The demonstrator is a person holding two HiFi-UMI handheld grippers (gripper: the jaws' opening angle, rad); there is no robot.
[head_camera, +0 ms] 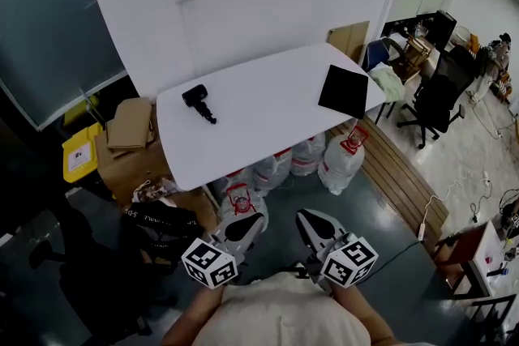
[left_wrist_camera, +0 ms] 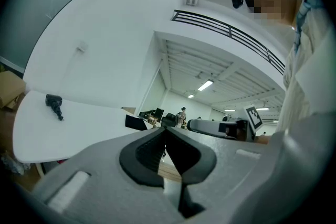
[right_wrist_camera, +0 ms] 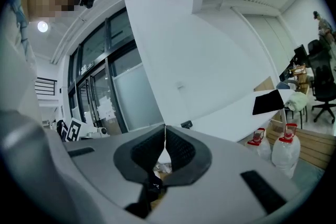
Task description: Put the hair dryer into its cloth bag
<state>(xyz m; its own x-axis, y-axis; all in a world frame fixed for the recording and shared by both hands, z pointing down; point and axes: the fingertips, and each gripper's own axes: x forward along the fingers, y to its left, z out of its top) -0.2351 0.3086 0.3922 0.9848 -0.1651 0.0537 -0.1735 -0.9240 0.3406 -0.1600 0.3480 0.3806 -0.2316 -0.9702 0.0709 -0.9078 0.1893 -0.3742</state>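
Head view: the black hair dryer [head_camera: 199,101] lies on its side on the left part of the white table [head_camera: 259,126], nothing touching it. Its cloth bag [head_camera: 344,91] – a flat black square – lies on the same tabletop near the right end, well apart from the dryer. Both grippers are low in the frame, close to the person's body and well short of the table edge, over the dark floor. Left gripper [head_camera: 253,221]: jaws clenched, pads meeting at the tips, nothing between them; its own view confirms this and shows the dryer far off on the table at left. Right gripper [head_camera: 310,219]: jaws likewise closed and empty, tips pressed together in the right gripper view, with the bag visible beyond at right. Each carries its marker cube at the rear, near the person's hands. Under the table stand several clear water jugs [head_camera: 340,162] with red-and-white labels. Cardboard boxes [head_camera: 130,130] sit just beside the table's left end, a yellow bin [head_camera: 79,155] next to them. A black office chair [head_camera: 442,93] stands off to the right, beyond a wooden platform [head_camera: 405,182].
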